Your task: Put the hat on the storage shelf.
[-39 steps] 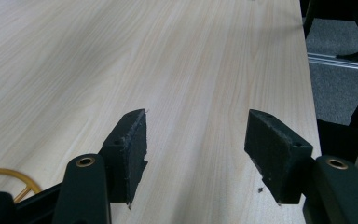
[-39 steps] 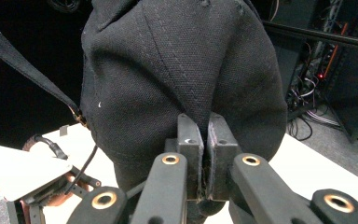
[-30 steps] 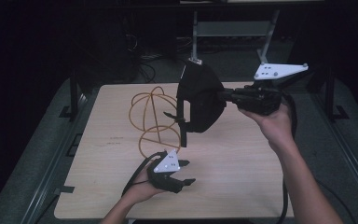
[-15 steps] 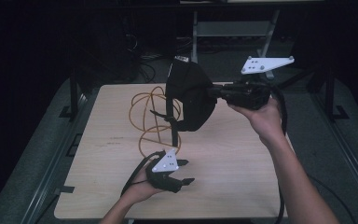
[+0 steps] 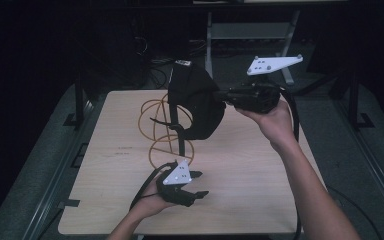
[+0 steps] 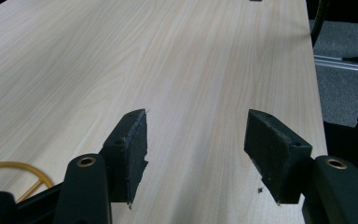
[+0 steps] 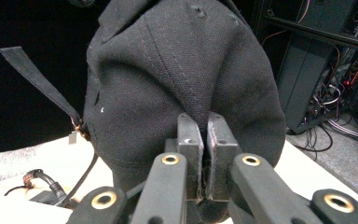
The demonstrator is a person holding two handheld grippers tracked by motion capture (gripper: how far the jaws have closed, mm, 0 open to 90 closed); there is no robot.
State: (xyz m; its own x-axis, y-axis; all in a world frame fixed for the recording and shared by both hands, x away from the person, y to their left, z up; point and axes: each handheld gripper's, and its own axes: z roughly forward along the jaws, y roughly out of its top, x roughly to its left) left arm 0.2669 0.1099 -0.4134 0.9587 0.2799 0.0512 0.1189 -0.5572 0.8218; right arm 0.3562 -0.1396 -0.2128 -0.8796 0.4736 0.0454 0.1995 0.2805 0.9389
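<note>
- The black fabric cap [image 5: 196, 102] hangs in the air above the far middle of the pale wood-grain table [image 5: 240, 200], lifted clear of its surface.
- The right gripper [image 5: 222, 96], held in the person's right hand [image 5: 272, 117], has its jaws pressed together on a fold of the cap's cloth; in the right gripper view the two black pads [image 7: 189, 140] meet with only a thin seam of fabric between them, and the cap [image 7: 182, 74] bulges up and away from them.
- A narrow black adjuster strap [image 7: 37, 79] trails from the cap's left side in that view, ending at a small metal buckle [image 7: 77, 128].
- In the high view the strap [image 5: 172, 125] dangles below the cap towards the table.
- A thin orange wire stand of looped hoops [image 5: 162, 127] sits on the table just behind and beneath the cap; whether the cap touches it cannot be told.
- The left gripper [image 5: 196, 185] rests low at the near side of the table in the person's left hand [image 5: 152, 200], well apart from the cap.
- Its jaws stand wide apart with nothing between them; the left gripper view shows bare table [image 6: 191, 70] in the gap and a curve of the orange wire [image 6: 18, 170] at the lower left.
- A grey three-cornered plate [image 5: 272, 64] tops the right gripper.
</note>
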